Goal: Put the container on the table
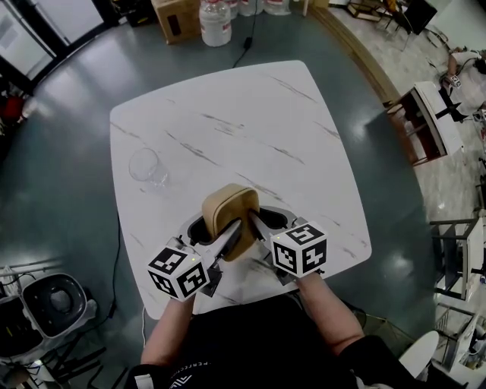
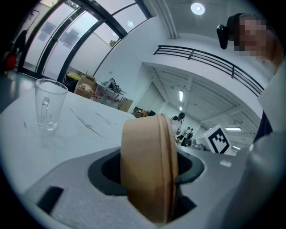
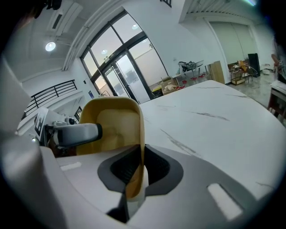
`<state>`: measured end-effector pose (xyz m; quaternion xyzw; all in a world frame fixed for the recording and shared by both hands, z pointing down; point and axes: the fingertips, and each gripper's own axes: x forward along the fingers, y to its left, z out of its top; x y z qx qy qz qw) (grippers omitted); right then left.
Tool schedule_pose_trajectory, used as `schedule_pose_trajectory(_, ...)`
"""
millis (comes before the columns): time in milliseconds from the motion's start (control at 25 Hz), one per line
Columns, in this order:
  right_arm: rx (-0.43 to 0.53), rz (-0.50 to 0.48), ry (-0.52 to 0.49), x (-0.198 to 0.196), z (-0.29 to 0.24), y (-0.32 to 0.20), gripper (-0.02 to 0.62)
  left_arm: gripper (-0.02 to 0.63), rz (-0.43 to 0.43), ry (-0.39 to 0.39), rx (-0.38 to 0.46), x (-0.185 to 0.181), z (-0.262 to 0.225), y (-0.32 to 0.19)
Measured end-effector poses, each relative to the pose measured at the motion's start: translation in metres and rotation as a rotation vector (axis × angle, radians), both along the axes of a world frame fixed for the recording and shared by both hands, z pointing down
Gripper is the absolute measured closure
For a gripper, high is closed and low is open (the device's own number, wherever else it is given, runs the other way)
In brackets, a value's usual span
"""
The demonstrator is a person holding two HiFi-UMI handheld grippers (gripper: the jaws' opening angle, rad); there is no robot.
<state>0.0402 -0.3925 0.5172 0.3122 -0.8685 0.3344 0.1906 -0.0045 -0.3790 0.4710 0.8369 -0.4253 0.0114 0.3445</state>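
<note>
A tan container (image 1: 230,213) stands on its edge over a grey moulded carrier (image 1: 284,220) at the near edge of the white marble table (image 1: 250,121). Both grippers meet at it. My left gripper (image 1: 230,241) comes in from the lower left and is shut on the container (image 2: 147,165), which fills its view and hides its jaws. One of its fingers (image 3: 76,133) lies across the container's open side (image 3: 111,129). My right gripper (image 1: 256,226) comes in from the lower right, shut on the container's thin rim (image 3: 140,147).
An empty clear glass mug (image 1: 146,167) (image 2: 47,107) stands on the table's left side. The carrier (image 2: 67,183) (image 3: 205,179) has dark round wells. Beyond the table are a grey floor, boxes and a water jug (image 1: 215,21); chairs stand at the right.
</note>
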Motion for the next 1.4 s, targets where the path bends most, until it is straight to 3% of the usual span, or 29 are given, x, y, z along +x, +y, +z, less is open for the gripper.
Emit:
schedule_pose_trajectory(360,-0.021,0.035,0.059,0.005,0.000,-0.003,0.569,0.322,-0.103,-0.204,-0.037,-0.023,0.023,0.000)
schedule_pose_trajectory(600,0.010,0.074,0.174,0.011,0.001,-0.013,0.565,0.313,-0.168,-0.233,-0.041,-0.039,0.022,0.001)
schedule_pose_trajectory(720,0.020,0.081,0.220,0.013,0.006,-0.017,0.558,0.340,-0.184,-0.233,-0.042,-0.043,0.022,0.003)
schedule_pose_trajectory(1000,0.022,0.088,0.200,0.012,0.011,-0.016,0.560,0.408,-0.173,-0.250,-0.067,-0.040,0.028,0.007)
schedule_pose_trajectory(1400,0.065,0.118,0.146,0.018,-0.001,-0.011,0.529,0.411,-0.158,-0.253,-0.080,-0.038,0.033,0.014)
